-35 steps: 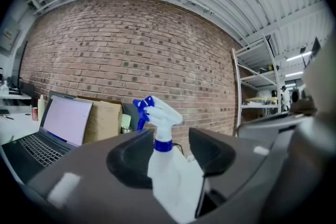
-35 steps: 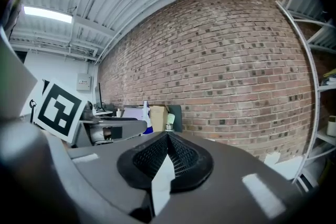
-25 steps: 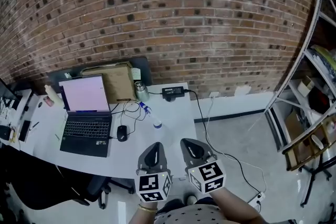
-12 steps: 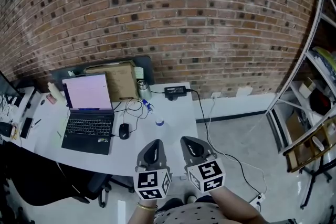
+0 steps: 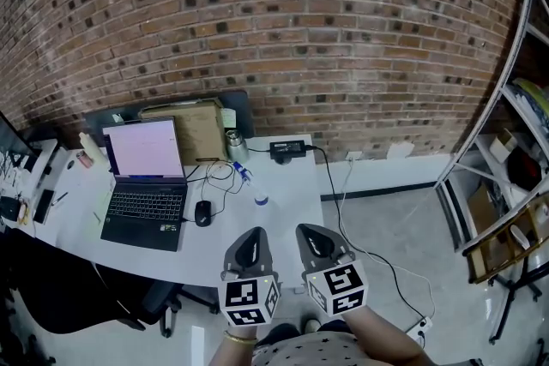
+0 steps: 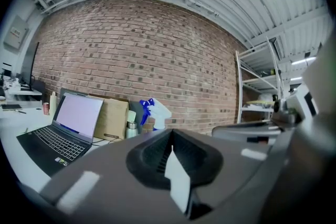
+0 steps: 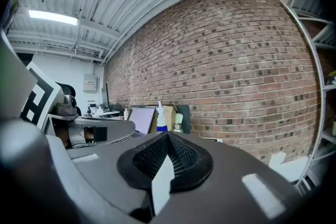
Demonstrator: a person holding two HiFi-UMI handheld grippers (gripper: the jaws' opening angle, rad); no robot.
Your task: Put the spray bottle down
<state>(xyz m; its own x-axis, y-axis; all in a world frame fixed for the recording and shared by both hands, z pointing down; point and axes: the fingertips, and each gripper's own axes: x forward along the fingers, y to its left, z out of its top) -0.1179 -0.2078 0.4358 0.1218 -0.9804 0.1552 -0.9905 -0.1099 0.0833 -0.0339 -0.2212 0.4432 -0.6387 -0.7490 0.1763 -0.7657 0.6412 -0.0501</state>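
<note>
Room: brick wall (image 5: 300,39) behind a white desk (image 5: 274,244) that carries an open laptop (image 5: 141,201), a cardboard box (image 5: 193,133), a mouse (image 5: 202,214) and some cables.
Spray bottle: I see the spray bottle (image 5: 250,188) standing upright on the desk, to the right of the mouse and near the cables, with nothing touching it.
Left gripper: the left gripper (image 5: 250,246) has its jaws pressed together with nothing between them. It hangs by the desk's front edge, well apart from the bottle.
Right gripper: the right gripper (image 5: 316,243) is likewise closed and empty, just beside the left one.
Done so far: I judge the bottle already set down and let go, since it rests on its own base.
Left to do: nothing that I can make out. The task looks finished from here.
</note>
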